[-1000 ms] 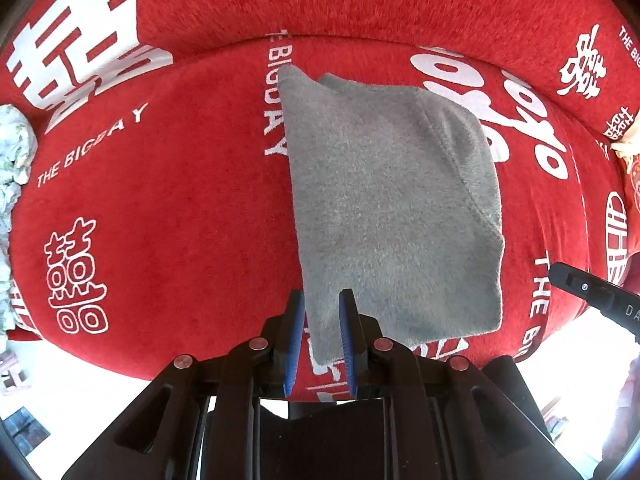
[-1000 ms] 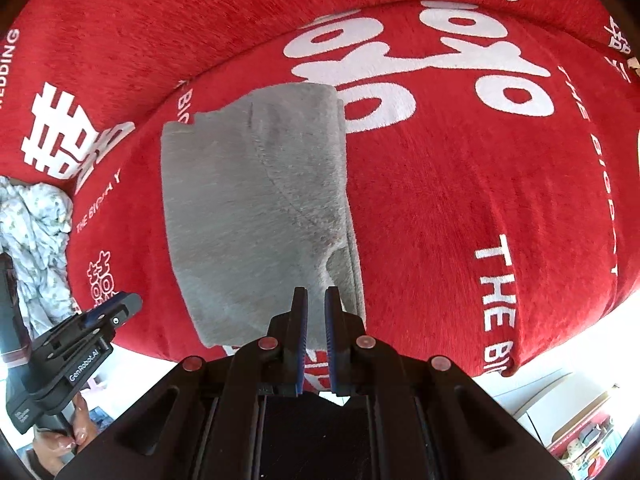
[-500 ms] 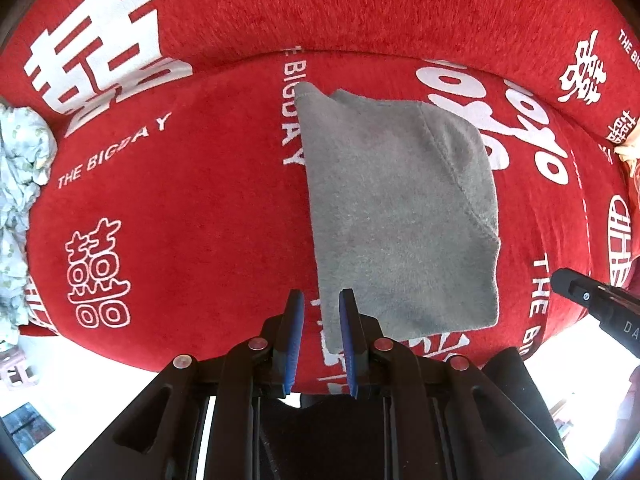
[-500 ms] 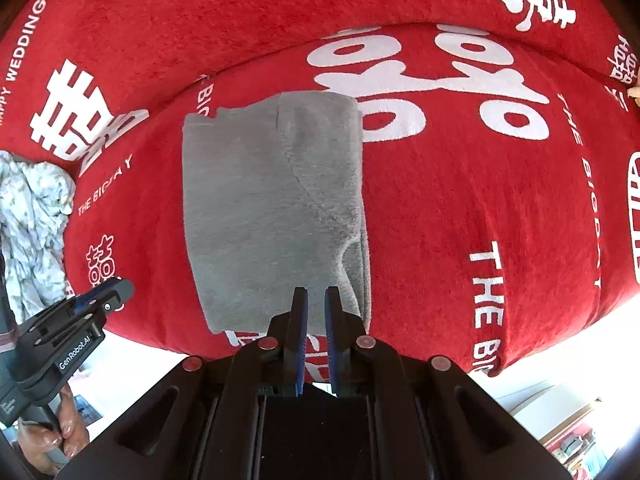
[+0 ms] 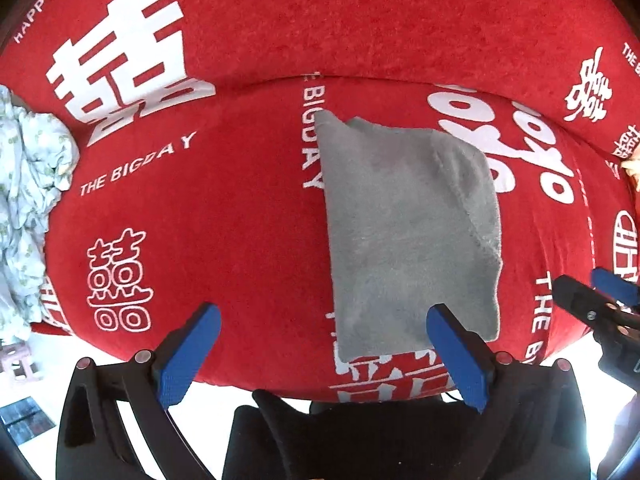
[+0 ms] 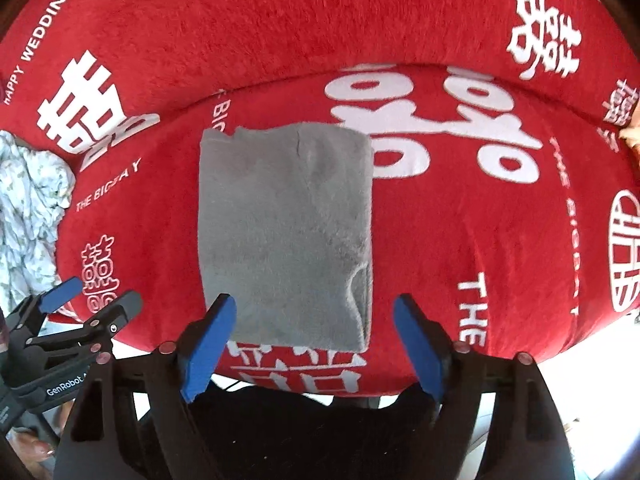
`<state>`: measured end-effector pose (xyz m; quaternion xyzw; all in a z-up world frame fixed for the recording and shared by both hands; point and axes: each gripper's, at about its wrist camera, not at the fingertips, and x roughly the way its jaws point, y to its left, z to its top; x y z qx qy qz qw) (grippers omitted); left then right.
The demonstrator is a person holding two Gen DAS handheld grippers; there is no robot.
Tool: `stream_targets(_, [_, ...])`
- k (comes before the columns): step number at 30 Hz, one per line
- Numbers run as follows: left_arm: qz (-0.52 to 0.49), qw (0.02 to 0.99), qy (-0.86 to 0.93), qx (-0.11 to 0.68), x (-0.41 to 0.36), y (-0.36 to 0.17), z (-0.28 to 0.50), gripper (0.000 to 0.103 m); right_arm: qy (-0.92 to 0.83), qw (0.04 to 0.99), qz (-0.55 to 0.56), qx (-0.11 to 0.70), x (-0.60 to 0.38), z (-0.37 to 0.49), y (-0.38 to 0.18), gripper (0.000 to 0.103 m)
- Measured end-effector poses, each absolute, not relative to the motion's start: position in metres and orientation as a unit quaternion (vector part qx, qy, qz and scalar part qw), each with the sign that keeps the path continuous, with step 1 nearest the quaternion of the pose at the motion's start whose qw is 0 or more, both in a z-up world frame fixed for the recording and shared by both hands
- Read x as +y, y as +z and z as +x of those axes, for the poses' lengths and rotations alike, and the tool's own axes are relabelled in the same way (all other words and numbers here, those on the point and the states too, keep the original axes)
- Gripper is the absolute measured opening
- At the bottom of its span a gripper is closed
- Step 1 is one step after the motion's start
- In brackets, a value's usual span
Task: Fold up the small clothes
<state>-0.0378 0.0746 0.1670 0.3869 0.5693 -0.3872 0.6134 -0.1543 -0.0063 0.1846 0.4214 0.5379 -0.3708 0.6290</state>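
A grey fleece garment [image 5: 408,236] lies folded into a rectangle on the red sofa seat [image 5: 224,232]; it also shows in the right wrist view [image 6: 284,232]. My left gripper [image 5: 324,344] is open and empty, held just in front of the garment's near edge. My right gripper [image 6: 316,340] is open and empty, its blue fingers straddling the garment's near edge without touching it. The left gripper shows at the lower left of the right wrist view [image 6: 80,300], and the right gripper at the right edge of the left wrist view [image 5: 592,292].
The sofa cover is red with white lettering, and its backrest [image 5: 360,16] rises behind the seat. A crumpled pale floral cloth [image 5: 24,208] lies at the seat's left end, also in the right wrist view [image 6: 28,216]. The seat's front edge drops to a bright floor [image 6: 580,384].
Both grippers went from shut to wide open and drew back from the garment's near edge. The grey garment stays folded flat on the seat.
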Motion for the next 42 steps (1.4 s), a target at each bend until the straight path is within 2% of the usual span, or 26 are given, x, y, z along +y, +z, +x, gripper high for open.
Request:
stream_targets(1, [0.387,0.615,-0.387,0.568,0.075,0.167,-0.039,0.103,-0.379,0.631,0.405,0.542,-0.006,-0.152,0.188,0.088])
stream_targets(3, [0.385,0.617,-0.388,0.567,0.076,0.169,-0.040,0.103,-0.386,0.634,0.389,0.546,-0.005,-0.150,0.191,0.101])
stream_targets(4, [0.382,0.616,-0.387,0.569,0.076,0.170,-0.040,0.103,-0.389,0.637,0.384,0.543,-0.005,-0.150,0.194,0.103])
stream_targets(42, [0.388,0.632,-0.370,0.560,0.077,0.181,-0.042,0.103,-0.394,0.613,0.399,0.556,-0.007,-0.154,0.194,0.103])
